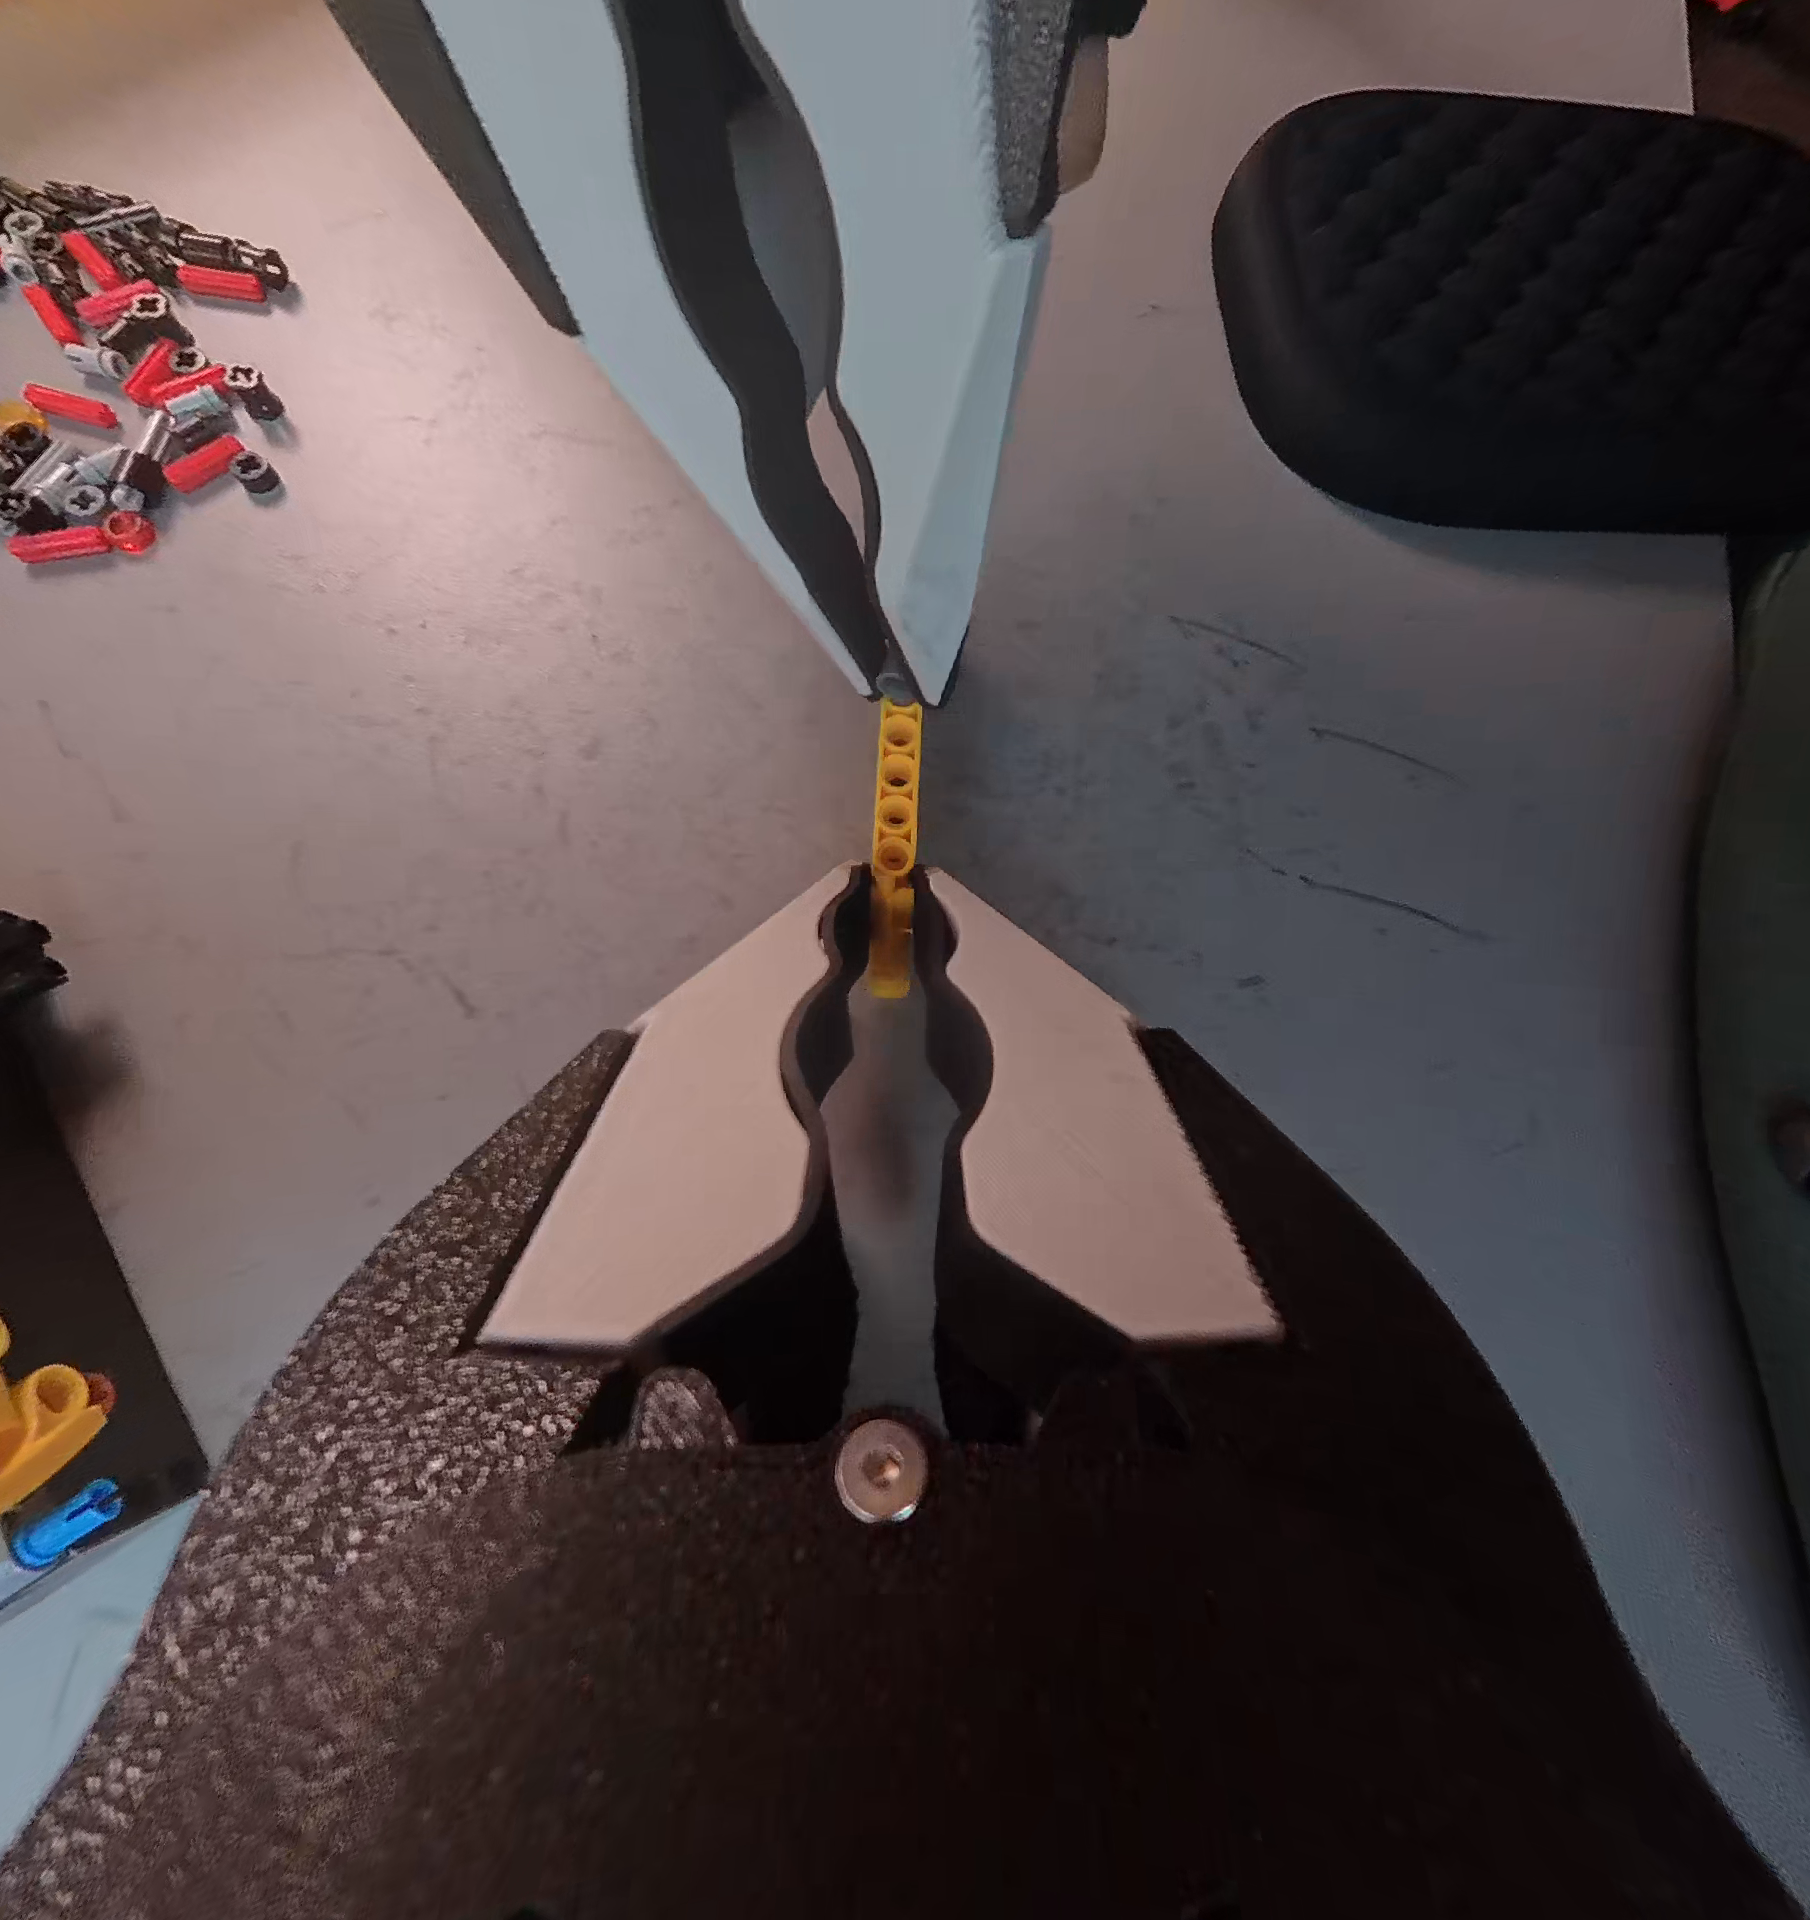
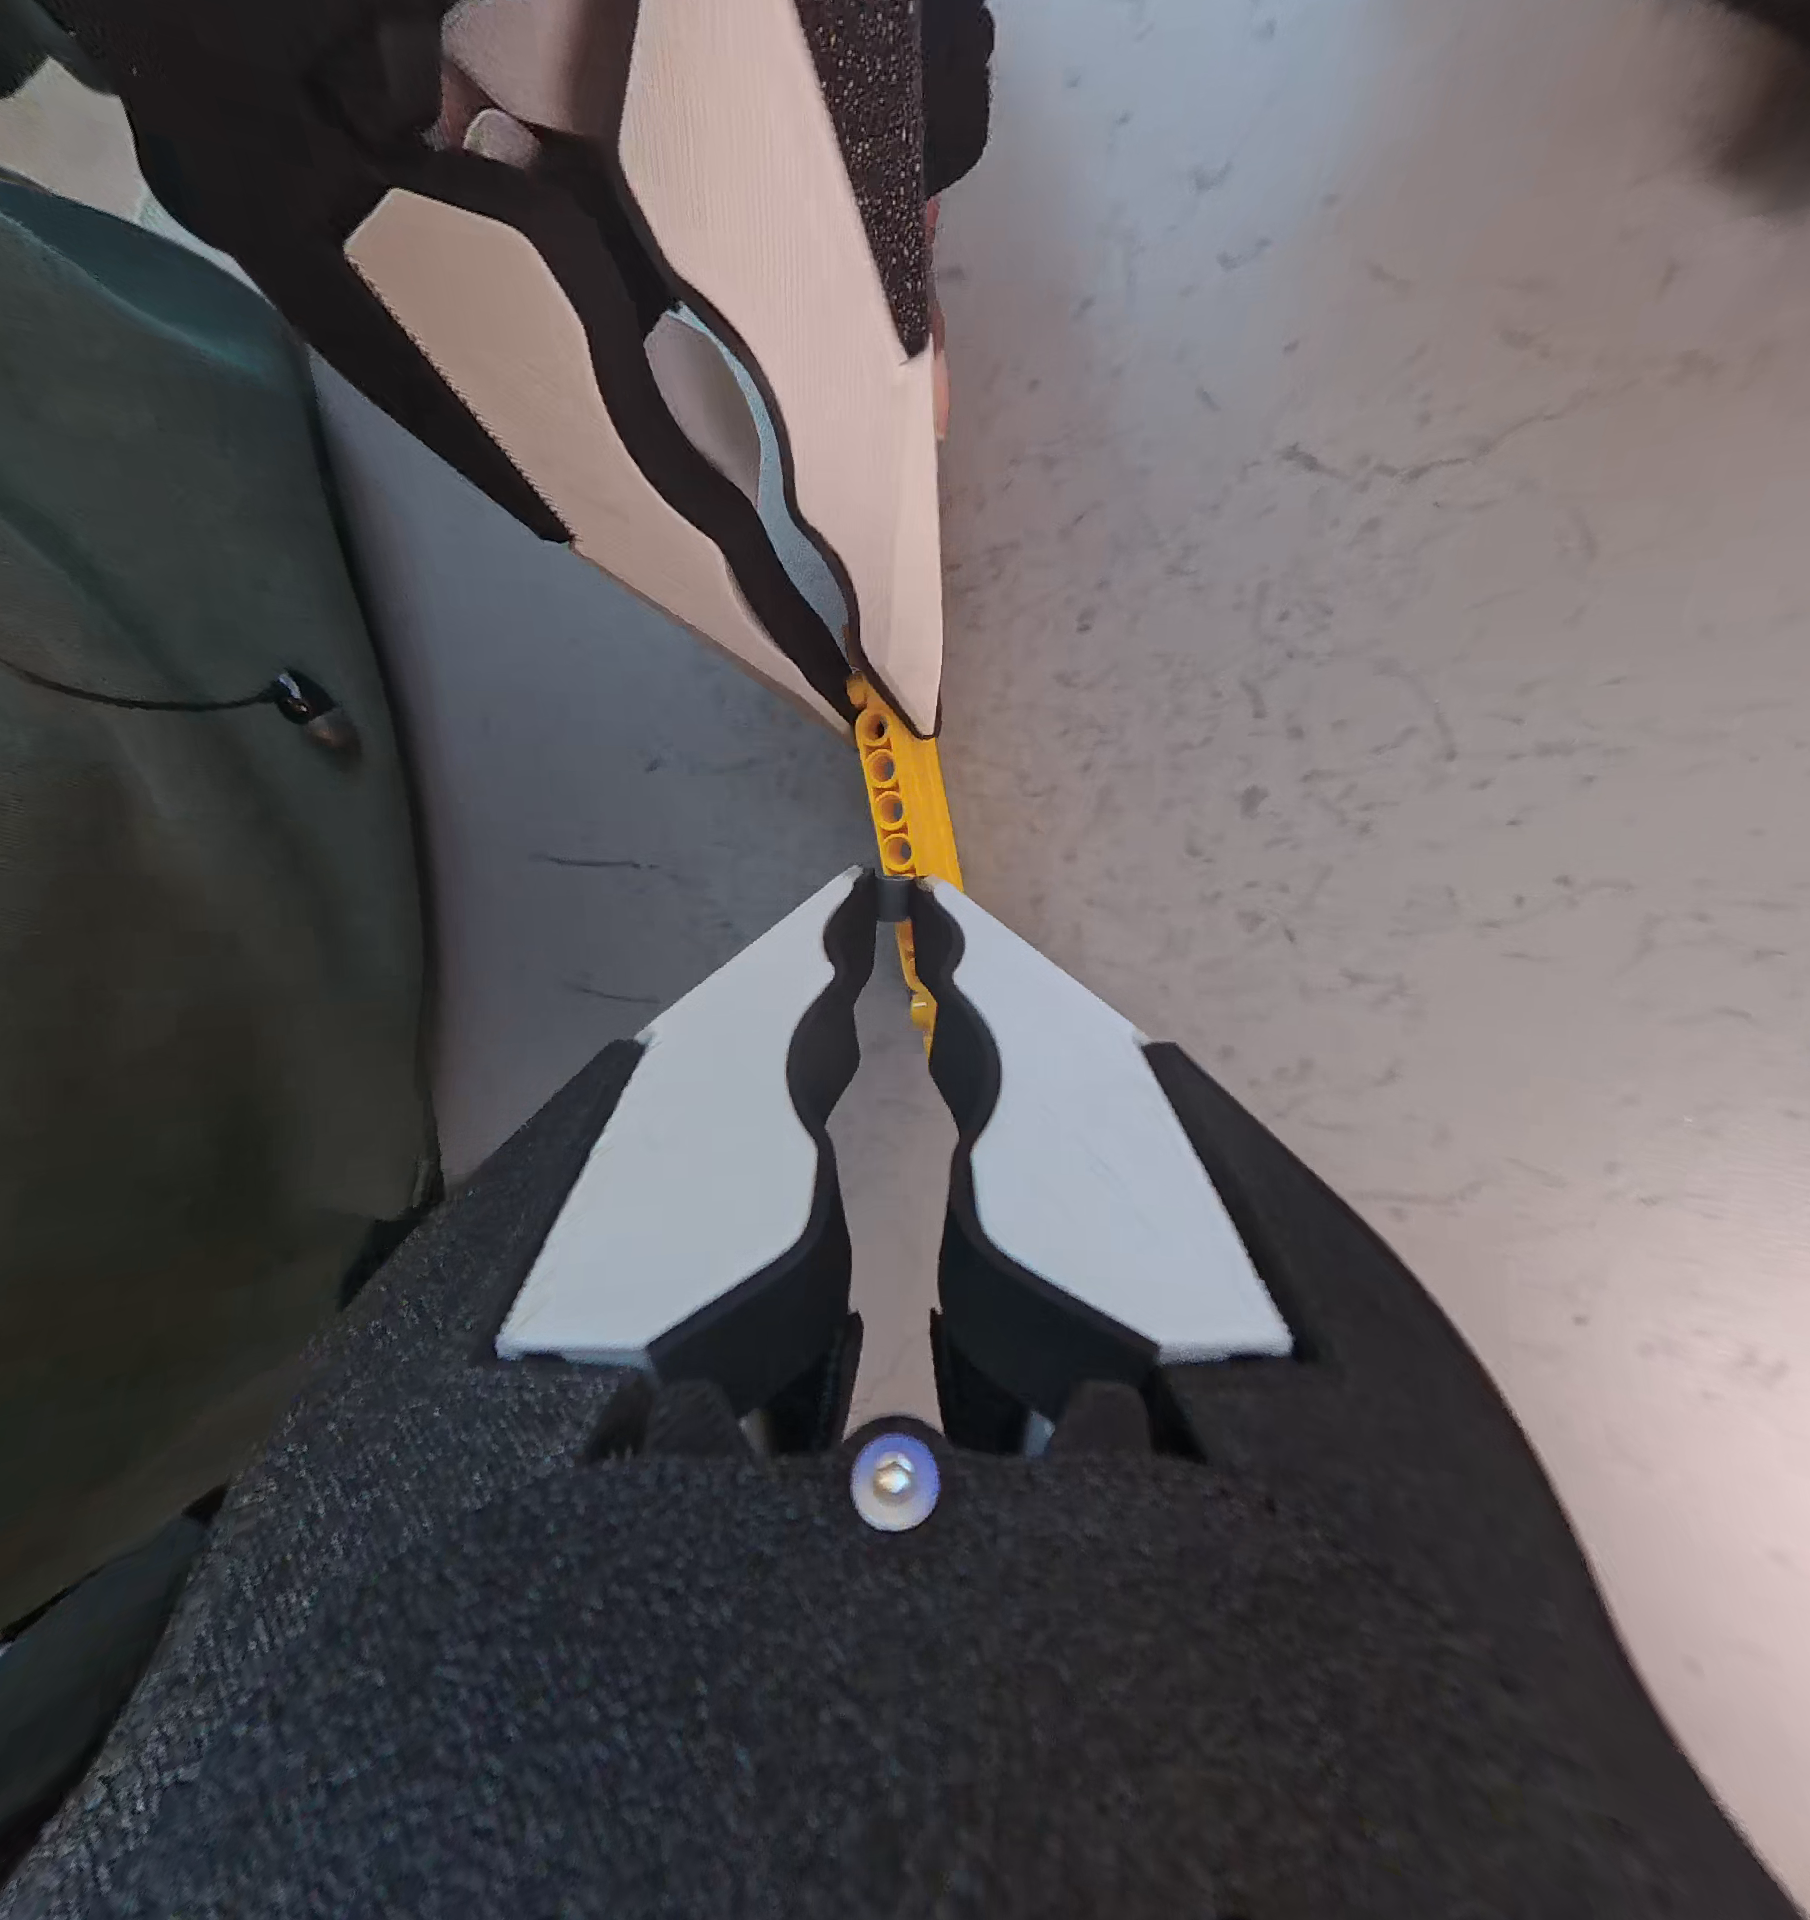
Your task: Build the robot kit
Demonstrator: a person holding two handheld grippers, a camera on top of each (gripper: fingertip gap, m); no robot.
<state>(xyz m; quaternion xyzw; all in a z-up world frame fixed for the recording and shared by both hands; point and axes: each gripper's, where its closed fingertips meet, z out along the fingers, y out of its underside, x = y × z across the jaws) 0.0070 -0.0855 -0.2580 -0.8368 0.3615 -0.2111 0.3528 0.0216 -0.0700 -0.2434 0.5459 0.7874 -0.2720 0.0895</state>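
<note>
Together, both grippers' jaws pinch one yellow holed beam.

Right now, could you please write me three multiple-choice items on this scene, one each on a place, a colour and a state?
1. Where does the pile of small parts lie in the left wrist view?
A. upper left of the table
B. on the black seat
C. between the fingers

2. What colour is the holed beam?
A. blue
B. yellow
C. green

3. How is the beam held?
A. lying free
B. by one gripper
C. by left gripper and right gripper, one at each end

Answers: 1 A, pile shows there; 2 B, plainly yellow; 3 C, both pairs of fingers pinch it.
</note>
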